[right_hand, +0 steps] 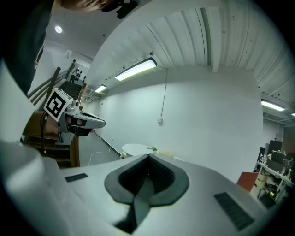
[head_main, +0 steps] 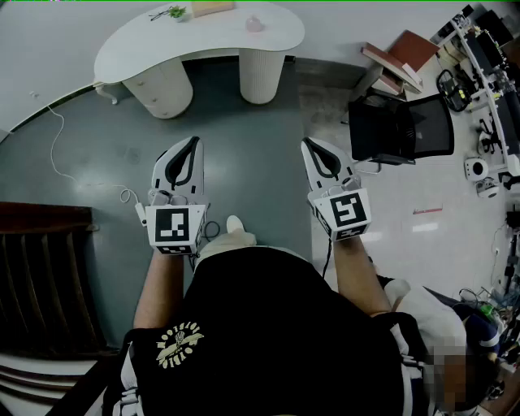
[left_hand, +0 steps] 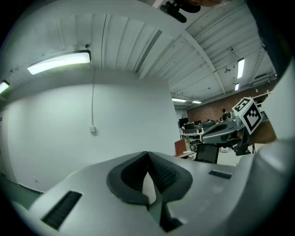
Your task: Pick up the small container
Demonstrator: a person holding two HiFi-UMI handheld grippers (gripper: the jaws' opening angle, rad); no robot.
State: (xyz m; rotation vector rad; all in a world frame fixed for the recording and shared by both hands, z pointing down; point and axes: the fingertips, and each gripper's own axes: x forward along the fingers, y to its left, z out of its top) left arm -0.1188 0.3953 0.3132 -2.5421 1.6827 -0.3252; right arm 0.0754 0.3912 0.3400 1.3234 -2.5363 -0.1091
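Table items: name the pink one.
The small container, standing alone toward the table's right end in the head view; the flat box is tan and the sprig green.

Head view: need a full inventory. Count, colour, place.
table: 1, white, curved, top of view
small container: 1, pink, on the table's right part
plant: 1, green, at the table's far edge
flat item: 1, tan, on the table beside the plant
office chair: 1, black, right of the table
cable: 1, white, on the grey floor at left
stairs: 1 set, dark wood, lower left
workbench: 1, cluttered, right edge
left tool: 1, white, shut, empty, over the floor
right tool: 1, white, shut, empty, over the floor
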